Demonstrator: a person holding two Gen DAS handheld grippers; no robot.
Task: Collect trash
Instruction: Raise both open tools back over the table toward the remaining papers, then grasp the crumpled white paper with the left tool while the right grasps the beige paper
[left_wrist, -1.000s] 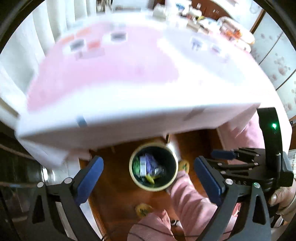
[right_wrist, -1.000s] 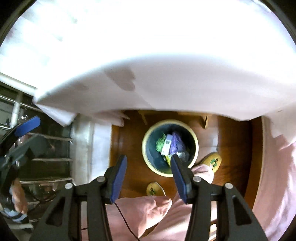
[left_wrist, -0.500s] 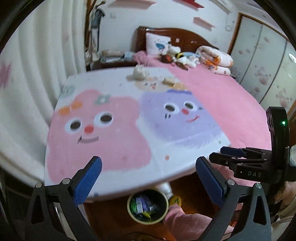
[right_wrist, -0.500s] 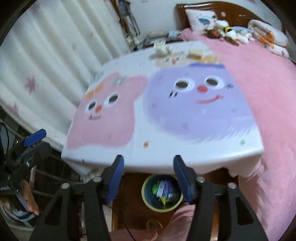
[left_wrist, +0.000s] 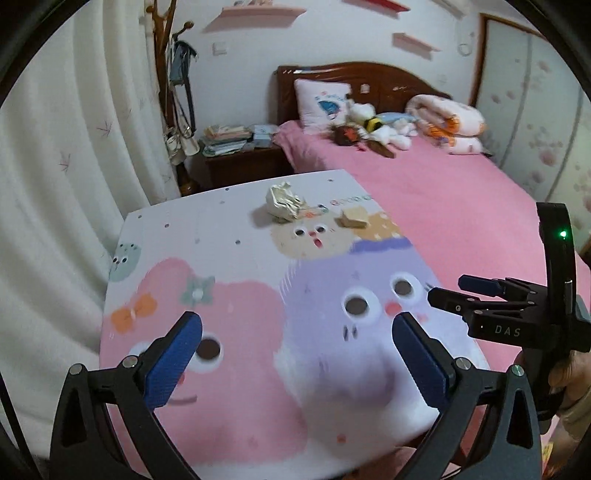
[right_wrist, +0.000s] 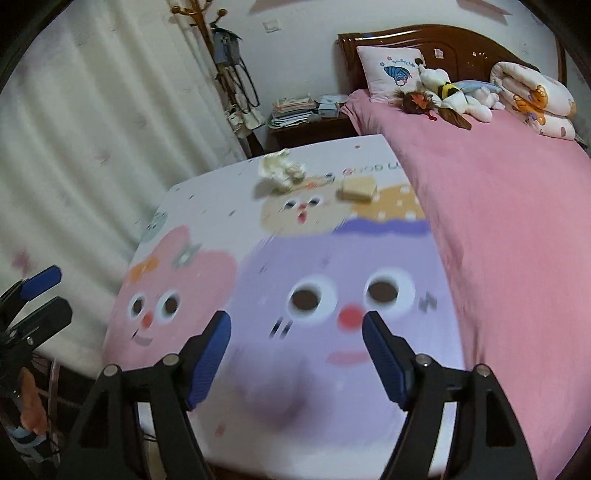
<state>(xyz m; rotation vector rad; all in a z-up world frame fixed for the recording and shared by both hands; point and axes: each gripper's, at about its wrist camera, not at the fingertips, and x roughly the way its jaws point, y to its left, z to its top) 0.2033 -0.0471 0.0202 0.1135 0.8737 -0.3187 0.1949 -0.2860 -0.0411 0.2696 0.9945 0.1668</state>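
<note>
Two trash pieces sit upper centre: a crumpled paper wad (left_wrist: 282, 201) (right_wrist: 280, 171) and a tan block (left_wrist: 355, 218) (right_wrist: 358, 189), long axis left-right. Left gripper (left_wrist: 295, 354) and right gripper (right_wrist: 296, 354) both gape, empty, above the cartoon table (left_wrist: 229, 229).

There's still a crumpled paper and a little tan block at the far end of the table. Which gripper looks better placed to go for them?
Neither clearly. Left gripper and right gripper are both open and empty, hovering over the near table edge, with crumpled paper and tan block similarly far ahead.

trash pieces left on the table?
2: crumpled paper wad at the far edge, and a small tan piece just right of it. None visible elsewhere on the table.
</note>
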